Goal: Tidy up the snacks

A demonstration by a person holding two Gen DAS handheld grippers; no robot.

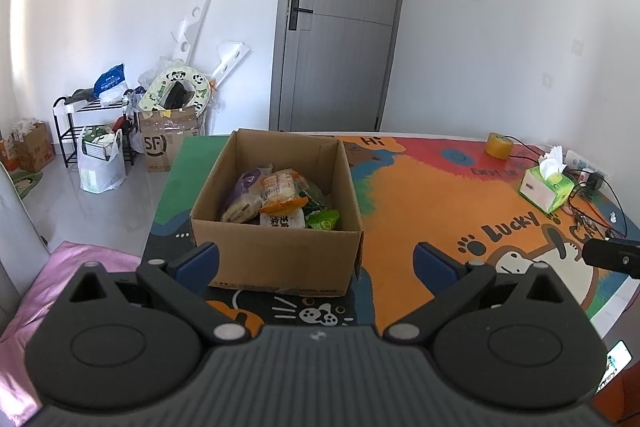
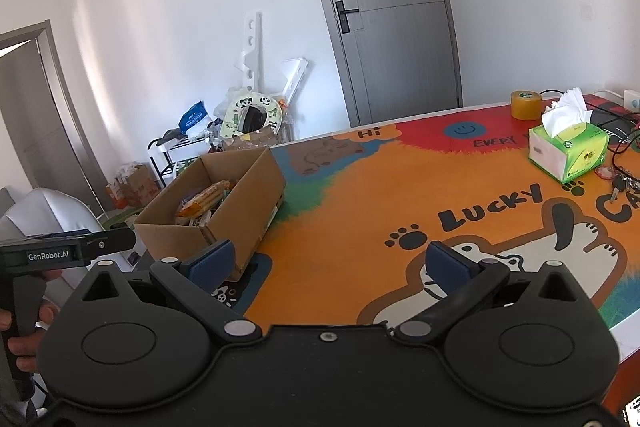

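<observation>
An open brown cardboard box (image 1: pixel 280 251) sits on the colourful cartoon-printed tabletop (image 1: pixel 420 211), snack packets (image 1: pixel 280 199) heaped inside, the orange one lying lengthwise toward the door. The left gripper (image 1: pixel 316 263) and right gripper (image 2: pixel 326 261) hover wide open, both empty.

I see a matt brown corrugated cardboard box (image 1: pixel 276 247) holding crinkly, glossy plastic snack packets (image 1: pixel 280 201), on a worktop (image 1: pixel 420 211) covered in a smooth printed cartoon sheet. My left claw (image 1: pixel 316 261) is matt black plastic with blue rubbery-looking pads (image 1: pixel 198 261); right claw (image 2: pixel 328 261) same. Tissue pack (image 2: pixel 570 151) is shiny plastic wrap with soft paper sticking out.
</observation>
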